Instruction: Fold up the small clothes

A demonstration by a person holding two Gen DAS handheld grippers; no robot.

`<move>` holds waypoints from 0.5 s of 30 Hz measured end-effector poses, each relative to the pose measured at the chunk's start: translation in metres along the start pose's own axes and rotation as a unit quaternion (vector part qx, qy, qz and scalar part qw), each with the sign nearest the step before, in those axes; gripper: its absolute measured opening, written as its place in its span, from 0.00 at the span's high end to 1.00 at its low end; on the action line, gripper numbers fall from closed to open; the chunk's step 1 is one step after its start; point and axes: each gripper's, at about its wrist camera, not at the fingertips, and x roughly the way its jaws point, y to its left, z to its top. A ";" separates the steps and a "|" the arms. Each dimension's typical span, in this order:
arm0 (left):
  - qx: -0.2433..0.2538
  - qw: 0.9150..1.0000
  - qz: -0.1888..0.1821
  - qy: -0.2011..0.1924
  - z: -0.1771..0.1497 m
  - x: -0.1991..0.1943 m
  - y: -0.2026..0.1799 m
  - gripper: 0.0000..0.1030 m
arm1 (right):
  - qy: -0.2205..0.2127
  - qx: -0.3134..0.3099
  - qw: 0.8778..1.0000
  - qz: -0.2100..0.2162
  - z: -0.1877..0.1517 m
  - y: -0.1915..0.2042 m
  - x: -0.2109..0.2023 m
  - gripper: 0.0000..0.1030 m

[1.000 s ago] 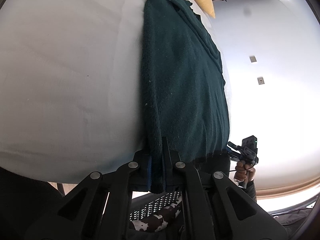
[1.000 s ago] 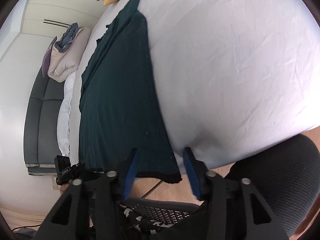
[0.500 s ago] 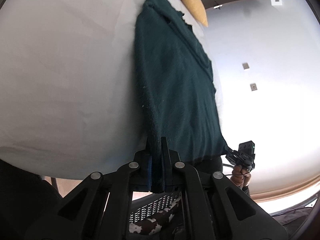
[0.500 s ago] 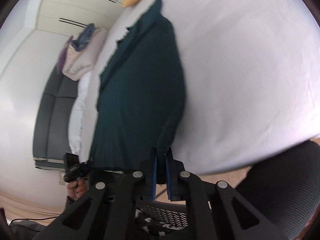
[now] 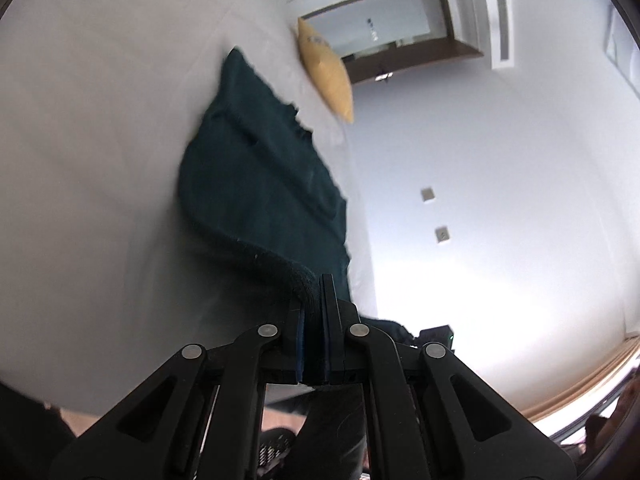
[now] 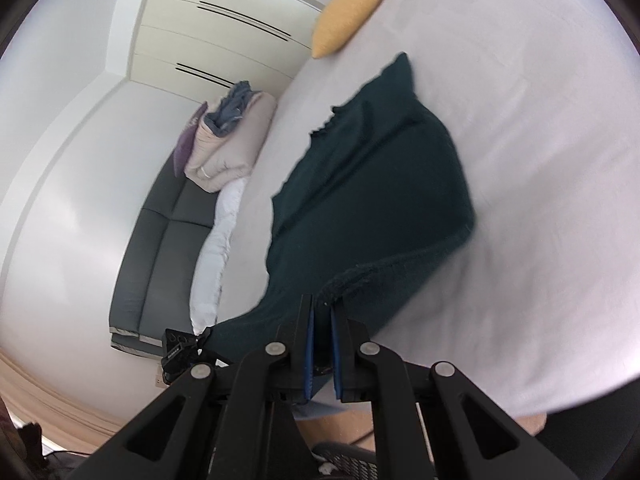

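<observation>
A dark green knit sweater (image 5: 264,184) lies lengthwise on a white bed (image 5: 100,140). Its near hem is lifted off the sheet and curls up toward me. My left gripper (image 5: 314,300) is shut on one corner of the hem. In the right wrist view the sweater (image 6: 376,184) arches up from the bed (image 6: 540,160), and my right gripper (image 6: 322,312) is shut on the other hem corner. The left gripper's body (image 6: 178,354) shows at the lower left of that view.
A yellow pillow (image 5: 326,68) lies at the far end of the bed; it also shows in the right wrist view (image 6: 348,14). A dark grey sofa (image 6: 156,248) beside the bed carries a beige folded duvet (image 6: 228,140). A black mesh chair (image 6: 344,454) is below.
Both grippers have lifted the sweater's near hem and carried it forward over the bed. The right gripper, open one second ago, closed on the hem corner.
</observation>
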 end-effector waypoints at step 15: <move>0.014 0.999 -0.007 -0.039 0.104 0.037 -0.029 0.95 | -0.036 0.005 0.999 0.004 0.109 0.018 0.059 0.92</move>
